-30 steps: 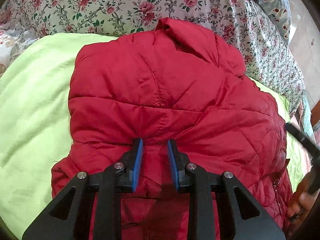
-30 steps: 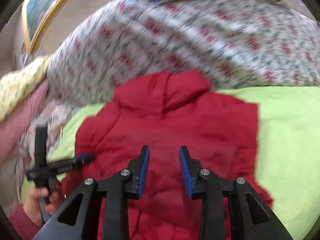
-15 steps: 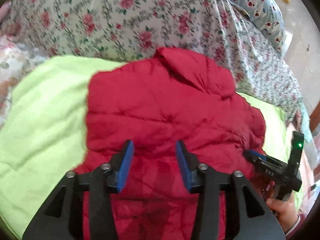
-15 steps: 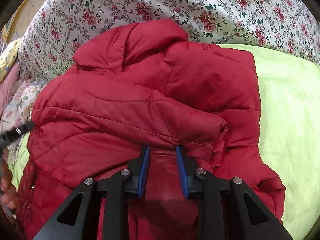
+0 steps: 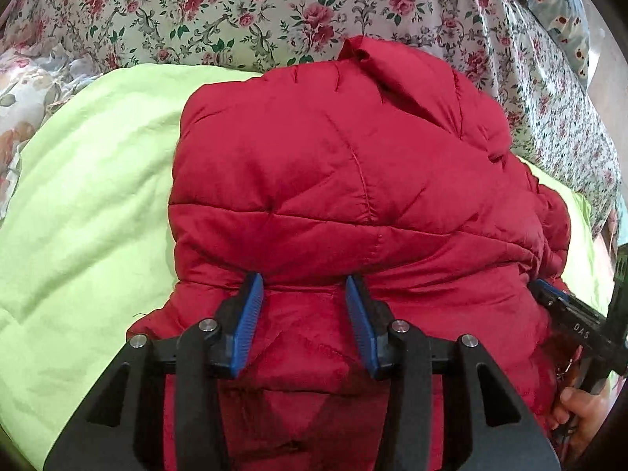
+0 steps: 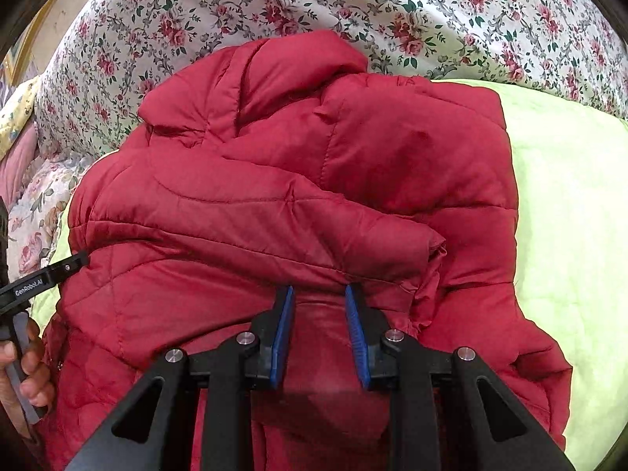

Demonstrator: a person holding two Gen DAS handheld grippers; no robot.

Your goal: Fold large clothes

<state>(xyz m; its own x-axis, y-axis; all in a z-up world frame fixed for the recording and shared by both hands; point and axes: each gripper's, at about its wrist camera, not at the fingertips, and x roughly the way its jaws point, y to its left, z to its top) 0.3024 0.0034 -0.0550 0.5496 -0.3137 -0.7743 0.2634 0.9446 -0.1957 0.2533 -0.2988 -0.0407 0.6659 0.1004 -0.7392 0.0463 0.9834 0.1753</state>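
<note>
- The red quilted puffer jacket (image 5: 353, 196) lies on a lime-green blanket (image 5: 86, 196), filling the centre of both wrist views; its collar points toward the top of the frame, against a floral bedspread (image 5: 243, 11).
- A padded layer of the jacket is folded across its body, its lower edge running level through the middle of the frame.
- The left gripper (image 5: 301, 286) sits at the bottom centre of its view, blue pads moderately apart. Their tips rest at the folded edge, with red fabric between them; whether they pinch it cannot be told.
- The right gripper (image 6: 318, 294) stands narrower, its pad tips right at the fold's edge, jacket fabric in the gap; a firm grip cannot be told.
- The left gripper also shows at the left edge of the right wrist view, held in a hand (image 6: 27, 373).
</note>
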